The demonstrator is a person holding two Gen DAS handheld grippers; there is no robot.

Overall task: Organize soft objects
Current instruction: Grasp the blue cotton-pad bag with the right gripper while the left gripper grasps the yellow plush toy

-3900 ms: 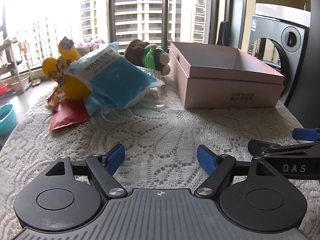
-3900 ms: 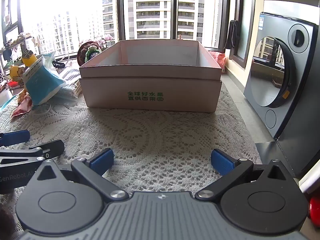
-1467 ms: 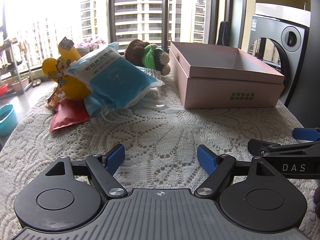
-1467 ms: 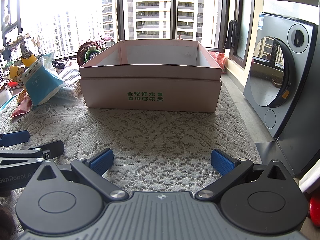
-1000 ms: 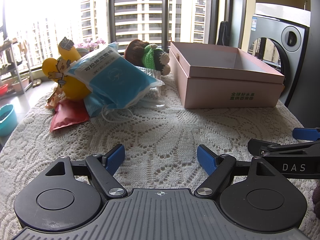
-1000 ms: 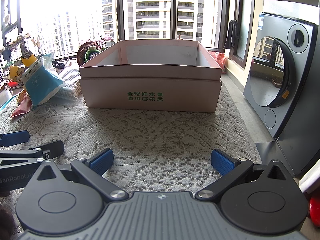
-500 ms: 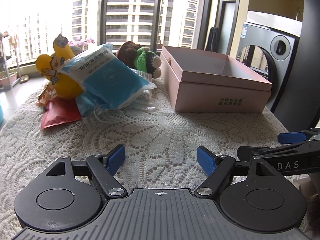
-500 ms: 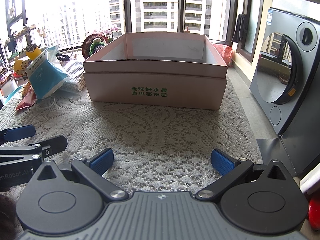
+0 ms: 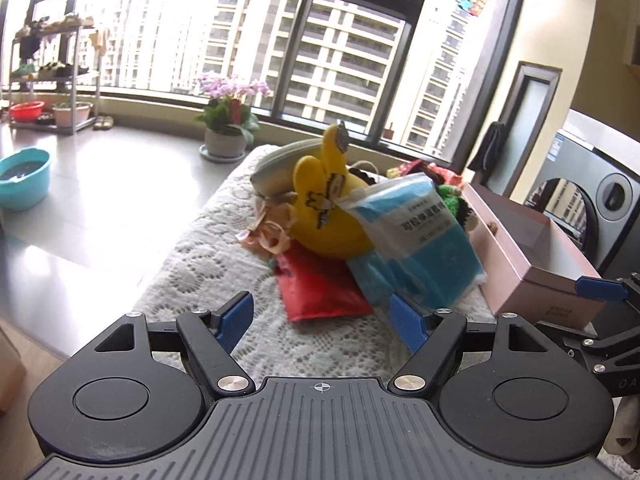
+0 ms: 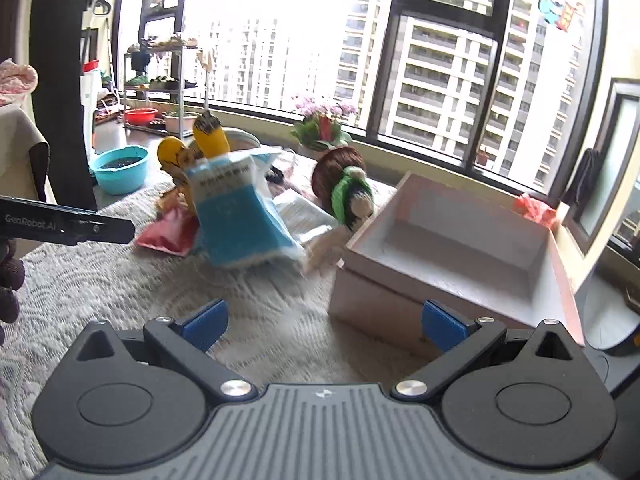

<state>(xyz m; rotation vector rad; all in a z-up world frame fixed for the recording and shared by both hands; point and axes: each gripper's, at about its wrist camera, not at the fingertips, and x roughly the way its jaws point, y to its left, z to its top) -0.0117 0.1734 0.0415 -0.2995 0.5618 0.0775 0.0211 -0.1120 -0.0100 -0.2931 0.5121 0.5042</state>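
A pile of soft things lies on the lace-covered table (image 9: 208, 248): a yellow plush toy (image 9: 324, 208), a blue-and-white soft pack (image 9: 424, 240), a red pouch (image 9: 320, 288) and a brown doll in green knit (image 10: 348, 192). An open, empty pink box (image 10: 460, 256) stands to their right. My left gripper (image 9: 322, 320) is open and empty, just short of the red pouch and the blue pack. My right gripper (image 10: 324, 326) is open and empty above the cloth, near the box's front left corner. The pack (image 10: 236, 216) and yellow toy (image 10: 192, 148) also show in the right wrist view.
The table's left edge drops to the floor, where a teal basin (image 9: 24, 176) sits. A flower pot (image 9: 224, 136) stands on the window sill behind the pile. A washing machine (image 9: 600, 208) stands beyond the box. The left gripper's arm (image 10: 68, 224) shows at the left.
Both grippers have lifted and swung left toward the pile. The left one has come up close to the red pouch and blue pack. Both stay open.
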